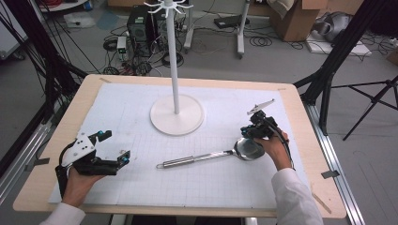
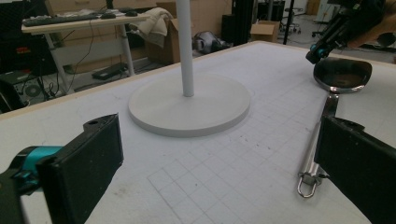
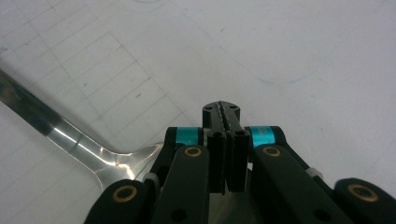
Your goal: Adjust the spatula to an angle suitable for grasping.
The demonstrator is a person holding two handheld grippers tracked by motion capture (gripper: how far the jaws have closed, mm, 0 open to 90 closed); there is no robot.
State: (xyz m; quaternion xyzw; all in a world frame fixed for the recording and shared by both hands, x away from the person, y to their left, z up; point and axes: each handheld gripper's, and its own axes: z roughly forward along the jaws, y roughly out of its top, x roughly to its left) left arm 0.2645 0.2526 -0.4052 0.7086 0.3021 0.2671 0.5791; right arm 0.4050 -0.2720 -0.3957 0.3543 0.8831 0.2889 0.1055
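The right gripper (image 1: 249, 132) is pinching its fingers fully together at the ladle (image 1: 211, 156) bowl's rim, gripping nothing visible. The left gripper (image 1: 114, 146) is waiting wide open, empty, with the ladle's handle just beyond its fingers. The ladle is lying flat on the surface (image 1: 141, 187), not yet lifted toward the hook stand (image 1: 176, 112).

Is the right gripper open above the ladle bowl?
No, the right gripper has its two jaws pressed flat together, over the ladle.
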